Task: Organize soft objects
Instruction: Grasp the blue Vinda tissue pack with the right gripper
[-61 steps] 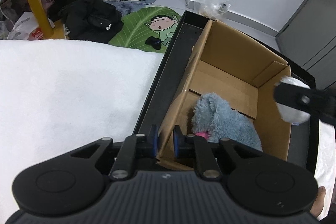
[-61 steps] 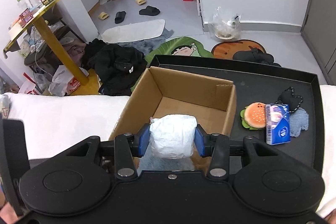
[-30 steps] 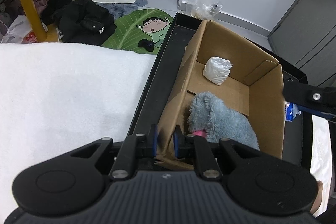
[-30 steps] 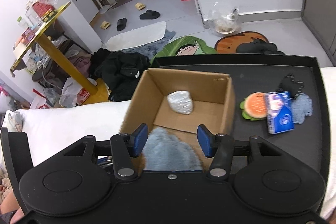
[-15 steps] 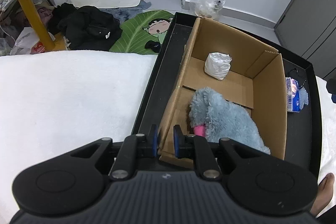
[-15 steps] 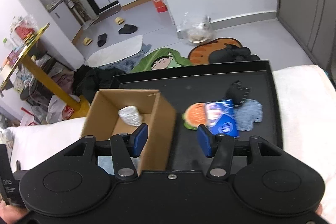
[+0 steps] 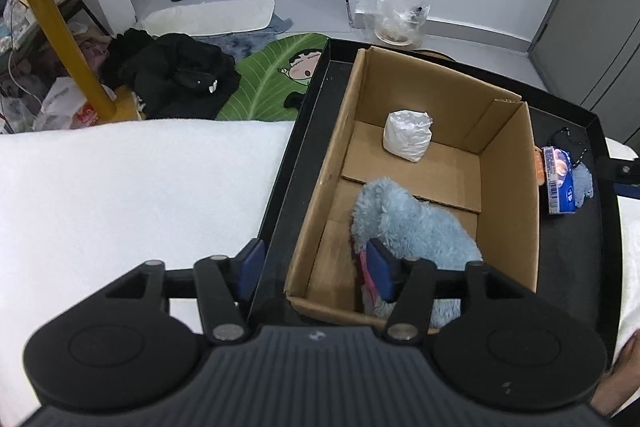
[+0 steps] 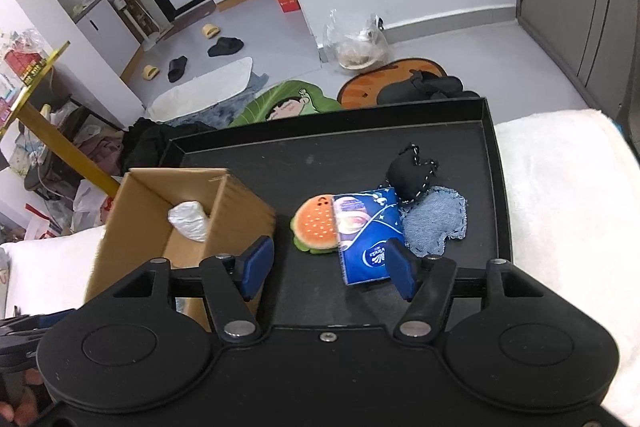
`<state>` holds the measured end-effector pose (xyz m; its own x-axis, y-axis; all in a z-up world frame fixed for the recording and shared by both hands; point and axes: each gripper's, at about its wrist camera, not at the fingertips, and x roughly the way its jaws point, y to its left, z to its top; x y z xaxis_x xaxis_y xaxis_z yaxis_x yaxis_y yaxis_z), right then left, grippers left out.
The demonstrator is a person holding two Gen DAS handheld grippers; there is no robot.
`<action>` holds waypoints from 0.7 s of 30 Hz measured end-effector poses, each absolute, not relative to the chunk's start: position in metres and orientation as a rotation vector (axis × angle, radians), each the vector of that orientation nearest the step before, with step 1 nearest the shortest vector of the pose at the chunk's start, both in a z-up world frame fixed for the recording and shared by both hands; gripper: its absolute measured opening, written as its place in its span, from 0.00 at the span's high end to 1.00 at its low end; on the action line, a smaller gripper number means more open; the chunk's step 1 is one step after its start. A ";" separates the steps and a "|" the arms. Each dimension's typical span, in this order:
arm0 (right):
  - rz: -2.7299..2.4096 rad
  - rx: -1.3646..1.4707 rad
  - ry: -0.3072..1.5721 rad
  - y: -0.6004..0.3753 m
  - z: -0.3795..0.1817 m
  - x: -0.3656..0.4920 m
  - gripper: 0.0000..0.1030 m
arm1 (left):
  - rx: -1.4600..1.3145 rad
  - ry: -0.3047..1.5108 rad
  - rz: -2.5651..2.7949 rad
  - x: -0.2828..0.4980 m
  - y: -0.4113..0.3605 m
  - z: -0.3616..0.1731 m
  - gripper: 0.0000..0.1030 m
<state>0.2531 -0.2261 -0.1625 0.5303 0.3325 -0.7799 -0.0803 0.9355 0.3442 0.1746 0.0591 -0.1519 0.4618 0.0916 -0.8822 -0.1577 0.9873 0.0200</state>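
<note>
A cardboard box (image 7: 508,195) stands in a black tray (image 7: 280,203). It holds a white soft packet (image 7: 408,135) at the back and a fluffy blue plush (image 7: 416,227) in front. My left gripper (image 7: 316,269) is open, its fingers astride the box's near left corner. My right gripper (image 8: 326,267) is open and empty above the tray (image 8: 320,163), just short of a blue tissue pack (image 8: 366,233). The pack overlaps a burger plush (image 8: 314,225) and a denim patch (image 8: 436,221). A black pouch (image 8: 410,171) lies behind. The box (image 8: 240,203) and white packet (image 8: 188,221) show at the left.
The tray sits on a white towel-covered surface (image 7: 132,187). Beyond the edge is the floor with black clothes (image 7: 176,79), a green cartoon mat (image 7: 276,75), slippers and a yellow table leg (image 7: 64,43). The tissue pack (image 7: 560,181) lies right of the box.
My left gripper has opened off the box's near wall. My right gripper dropped the white packet into the box, then swung right over the tissue pack and burger plush.
</note>
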 end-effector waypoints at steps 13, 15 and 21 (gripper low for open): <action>0.232 0.235 1.042 -0.235 -0.214 0.286 0.38 | -0.044 1.099 0.132 0.187 0.045 -0.148 0.39; 0.246 0.228 1.049 -0.233 -0.217 0.287 0.38 | -0.032 1.098 0.133 0.189 0.042 -0.148 0.39; 0.243 0.161 1.032 -0.227 -0.221 0.284 0.38 | 0.002 1.099 0.138 0.195 0.036 -0.146 0.39</action>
<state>0.2842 -0.2275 -0.2208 0.4899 0.2745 -0.8274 -0.1238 0.9614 0.2457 0.1947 0.0362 -0.1458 0.4468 0.1125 -0.8876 -0.1103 0.9914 0.0701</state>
